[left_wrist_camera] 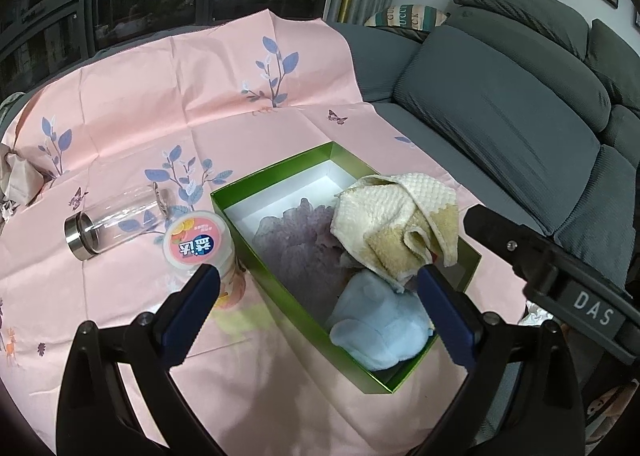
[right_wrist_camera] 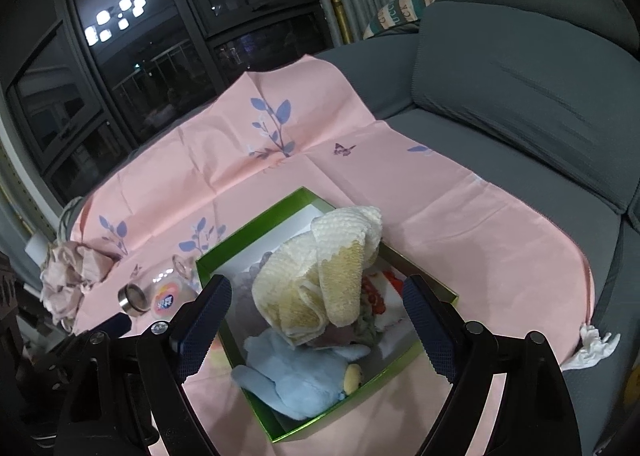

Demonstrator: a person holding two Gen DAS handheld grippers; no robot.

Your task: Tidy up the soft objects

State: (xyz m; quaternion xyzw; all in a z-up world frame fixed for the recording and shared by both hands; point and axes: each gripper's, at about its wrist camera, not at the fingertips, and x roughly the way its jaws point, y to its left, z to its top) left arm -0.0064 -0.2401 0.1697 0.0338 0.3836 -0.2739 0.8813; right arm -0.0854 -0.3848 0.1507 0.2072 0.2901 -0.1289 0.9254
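Note:
A green box [left_wrist_camera: 288, 308] with a white inside lies on the pink cloth. It holds a purple fluffy cloth [left_wrist_camera: 296, 244], a cream and yellow towel [left_wrist_camera: 400, 224] heaped over its right rim, and a light blue plush [left_wrist_camera: 380, 328] at the near end. My left gripper [left_wrist_camera: 320, 284] hangs open above the box's near half, gripping nothing. In the right wrist view my right gripper [right_wrist_camera: 316, 288] is also open over the box [right_wrist_camera: 250, 224], above the towel [right_wrist_camera: 320, 276] and blue plush [right_wrist_camera: 296, 372]. A red and white soft item [right_wrist_camera: 380, 296] lies under the towel.
A glass jar [left_wrist_camera: 116, 224] with a metal cap lies on its side left of the box, beside a round pink-lidded tub [left_wrist_camera: 198, 242]. The pink floral cloth [left_wrist_camera: 160, 96] covers a grey sofa [left_wrist_camera: 500, 116]. Crumpled fabric [right_wrist_camera: 68, 276] sits far left, a white tissue [right_wrist_camera: 592, 348] at right.

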